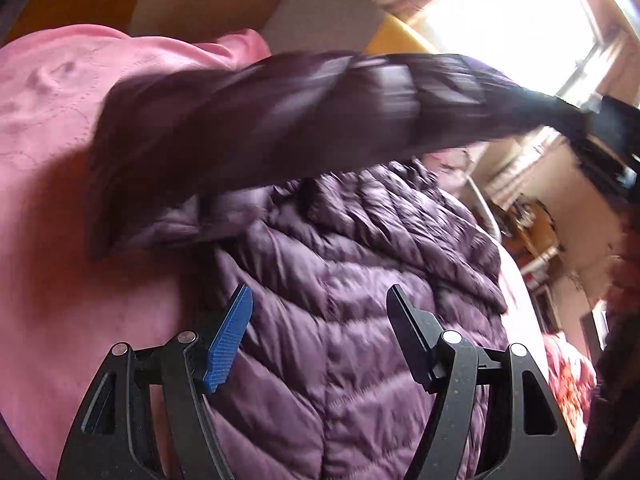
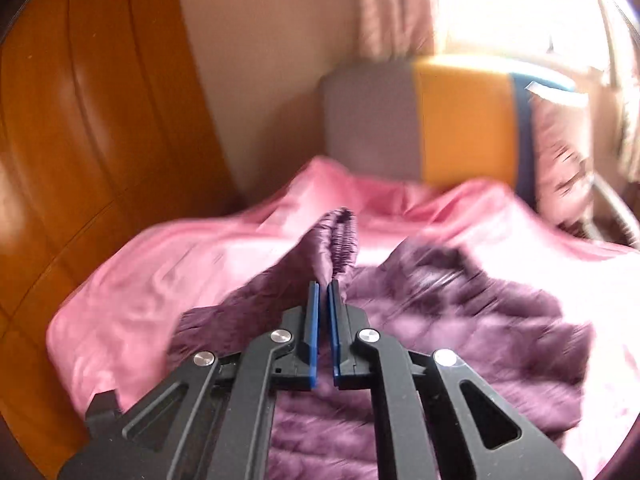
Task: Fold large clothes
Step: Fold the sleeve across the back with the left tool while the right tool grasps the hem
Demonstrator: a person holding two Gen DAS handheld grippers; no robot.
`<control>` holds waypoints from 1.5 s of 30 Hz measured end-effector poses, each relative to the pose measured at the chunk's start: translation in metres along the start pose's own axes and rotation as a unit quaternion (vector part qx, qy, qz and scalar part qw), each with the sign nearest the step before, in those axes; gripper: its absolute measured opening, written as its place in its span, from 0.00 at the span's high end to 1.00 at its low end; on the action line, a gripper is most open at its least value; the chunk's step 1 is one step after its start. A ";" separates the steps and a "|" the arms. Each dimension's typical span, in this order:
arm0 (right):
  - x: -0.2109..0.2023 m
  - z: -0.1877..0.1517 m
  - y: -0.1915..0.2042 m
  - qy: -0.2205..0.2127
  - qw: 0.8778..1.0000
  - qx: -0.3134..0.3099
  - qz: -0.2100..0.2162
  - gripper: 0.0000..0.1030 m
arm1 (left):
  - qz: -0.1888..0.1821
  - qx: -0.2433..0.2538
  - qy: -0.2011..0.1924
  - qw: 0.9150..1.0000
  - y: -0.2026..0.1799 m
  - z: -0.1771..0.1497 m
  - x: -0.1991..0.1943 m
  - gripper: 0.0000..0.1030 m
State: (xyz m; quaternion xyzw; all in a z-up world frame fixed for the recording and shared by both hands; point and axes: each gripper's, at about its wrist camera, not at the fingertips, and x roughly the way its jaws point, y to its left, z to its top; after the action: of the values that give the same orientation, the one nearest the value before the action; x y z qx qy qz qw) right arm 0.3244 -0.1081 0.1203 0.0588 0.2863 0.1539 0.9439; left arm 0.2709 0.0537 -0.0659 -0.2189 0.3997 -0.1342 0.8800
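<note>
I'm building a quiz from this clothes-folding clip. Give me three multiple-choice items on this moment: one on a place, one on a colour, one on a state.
1. Where does the body of the jacket lie?
A. on the pink bedcover
B. on a wooden floor
C. over a chair back

2. What colour is the jacket?
A. green
B. white
C. purple

3. How does the right gripper stand?
A. wide open above the cloth
B. shut on the jacket's sleeve
C. shut on a pillow

Key: 1 A, the quilted jacket is spread on the pink bedcover. 2 C, its quilting is dark purple in both wrist views. 3 B, the right gripper has its blue pads closed with the sleeve pinched between them, the cuff sticking out past the tips, while the left gripper is open over the jacket.
</note>
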 end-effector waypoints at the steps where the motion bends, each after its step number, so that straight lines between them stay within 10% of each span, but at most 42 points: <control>1: -0.003 0.005 -0.008 -0.009 1.000 0.004 -0.013 0.96 | 0.009 0.001 -0.002 1.000 0.000 0.003 0.002 0.33; 16: -0.027 -0.052 -0.175 0.020 0.979 0.140 -0.149 0.97 | 0.149 -0.015 0.035 0.988 0.011 0.031 0.055 0.33; 27: -0.005 -0.135 -0.243 0.107 0.954 0.209 -0.187 0.97 | 0.174 -0.015 0.043 0.984 0.022 0.033 0.057 0.34; 31: -0.009 -0.136 -0.237 0.115 0.961 0.171 -0.186 0.95 | 0.165 -0.013 0.030 0.986 0.023 0.032 0.028 0.34; 34: -0.021 -0.132 -0.233 0.112 0.964 0.151 -0.188 0.69 | 0.152 -0.001 -0.007 0.988 0.023 0.041 0.000 0.34; 37: -0.036 -0.120 -0.226 0.086 0.968 0.141 -0.187 0.65 | 0.127 0.017 -0.036 0.991 0.010 0.053 -0.013 0.31; 45: 0.007 -0.078 -0.180 0.056 0.983 0.091 -0.151 0.38 | 0.043 0.100 -0.042 0.993 -0.063 0.081 0.026 0.30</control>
State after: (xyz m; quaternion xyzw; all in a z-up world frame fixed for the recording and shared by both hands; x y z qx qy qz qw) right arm 0.3324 -0.2745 0.0162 0.0920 0.3568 -0.0139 0.9296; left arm 0.3456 0.0107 -0.0038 -0.1175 0.3563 -0.1267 0.9183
